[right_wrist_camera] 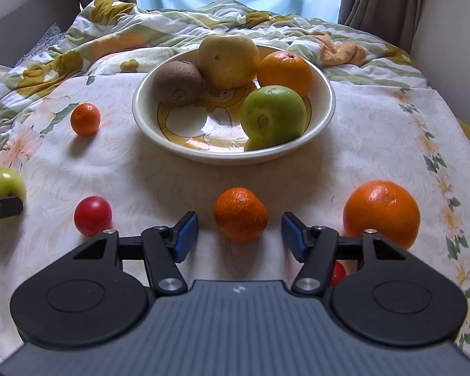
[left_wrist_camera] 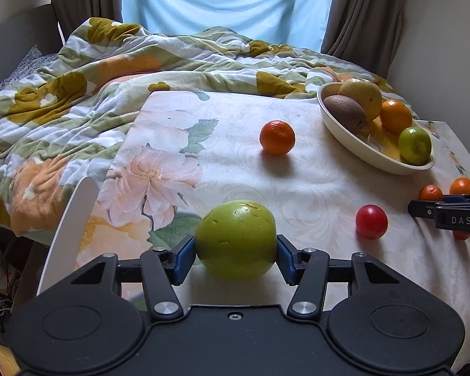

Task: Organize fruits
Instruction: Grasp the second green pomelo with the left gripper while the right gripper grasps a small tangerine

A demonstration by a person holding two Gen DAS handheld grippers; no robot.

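My left gripper [left_wrist_camera: 236, 249] is shut on a green apple [left_wrist_camera: 235, 238], its blue pads pressed on both sides, low over the floral cloth. The same apple shows at the far left of the right wrist view [right_wrist_camera: 3, 182]. My right gripper [right_wrist_camera: 239, 235] is open, its pads either side of a small mandarin [right_wrist_camera: 240, 213] without touching it. A cream bowl [right_wrist_camera: 324, 106] holds a kiwi [right_wrist_camera: 177, 83], a yellow apple [right_wrist_camera: 228, 61], an orange [right_wrist_camera: 285, 72] and a green apple [right_wrist_camera: 272, 116]. The bowl also shows in the left wrist view [left_wrist_camera: 354, 144].
Loose on the cloth: a mandarin [left_wrist_camera: 277, 138], a red tomato [left_wrist_camera: 371, 221], a large orange [right_wrist_camera: 381, 213] and a second red fruit [right_wrist_camera: 338, 273] half hidden under my right gripper. A rumpled floral quilt [left_wrist_camera: 78, 94] lies behind. The table edge drops at the left.
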